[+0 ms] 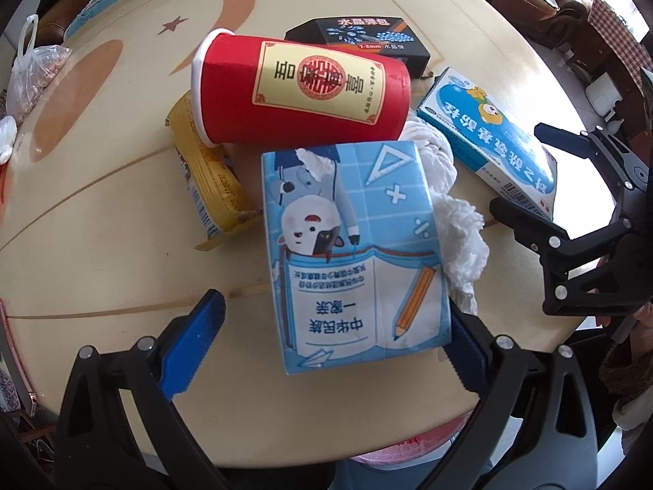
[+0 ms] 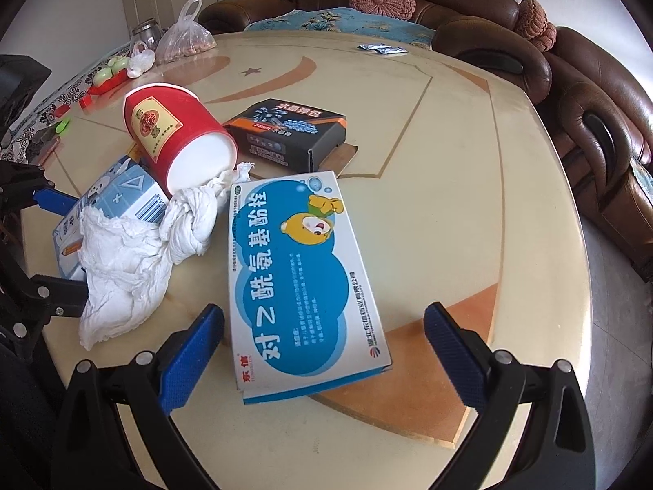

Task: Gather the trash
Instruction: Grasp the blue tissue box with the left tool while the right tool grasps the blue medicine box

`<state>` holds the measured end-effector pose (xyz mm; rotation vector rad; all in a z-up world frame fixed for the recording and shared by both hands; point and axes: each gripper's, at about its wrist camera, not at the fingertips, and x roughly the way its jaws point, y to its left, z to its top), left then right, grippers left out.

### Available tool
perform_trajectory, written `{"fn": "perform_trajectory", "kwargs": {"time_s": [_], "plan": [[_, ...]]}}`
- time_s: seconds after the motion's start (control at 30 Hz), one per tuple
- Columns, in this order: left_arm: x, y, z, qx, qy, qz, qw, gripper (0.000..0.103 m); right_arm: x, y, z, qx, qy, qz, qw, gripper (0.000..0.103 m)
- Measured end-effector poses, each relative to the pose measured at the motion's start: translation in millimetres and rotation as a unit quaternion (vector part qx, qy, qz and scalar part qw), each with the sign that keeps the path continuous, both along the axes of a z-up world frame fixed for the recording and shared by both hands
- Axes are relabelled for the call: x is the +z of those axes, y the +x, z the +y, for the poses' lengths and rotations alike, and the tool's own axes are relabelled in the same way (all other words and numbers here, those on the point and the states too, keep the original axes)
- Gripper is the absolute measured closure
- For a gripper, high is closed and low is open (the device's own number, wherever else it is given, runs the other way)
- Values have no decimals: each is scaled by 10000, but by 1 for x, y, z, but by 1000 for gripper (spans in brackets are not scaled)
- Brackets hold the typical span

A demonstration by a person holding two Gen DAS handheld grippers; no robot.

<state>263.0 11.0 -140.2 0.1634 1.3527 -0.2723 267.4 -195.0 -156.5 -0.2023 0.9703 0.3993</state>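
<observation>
Left wrist view: your left gripper is spread wide with the blue milk carton lying flat between the fingers. The right pad looks to be at the carton's near corner, while the left pad stands well clear of it. Beyond the fingertips a red paper cup lies on its side against the carton's far end, a yellow wrapper sits ahead and to the left, and crumpled tissue hugs the carton's right edge. Centre the carton before you close, and pinch across its narrow faces; I judge it will dent if squeezed hard. Lift slowly, since the cup may roll.

Right wrist view: your right gripper is also spread, empty, with the near end of the blue-and-white medicine box between the fingers, closer to the left pad. The tissue lies left of the fingers, and a black box sits beyond the far end. Shift right a little so both pads meet the long edges evenly.
</observation>
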Motion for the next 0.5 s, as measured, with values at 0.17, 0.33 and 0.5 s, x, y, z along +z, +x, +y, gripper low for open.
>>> {"fn": "perform_trajectory", "kwargs": {"time_s": [0.17,0.33,0.5], "plan": [[-4,2,7,-62,11,-51,10000,20,-1,2,0,-108,4,-19,9999,8],[-1,-5,7,-96,86,-113,9999,34,3,-1,3,-166,41,-132,9998,28],[3,-12,11,-94,63,-170,9998,34,6,-8,8,-190,-120,-267,9994,38]]}}
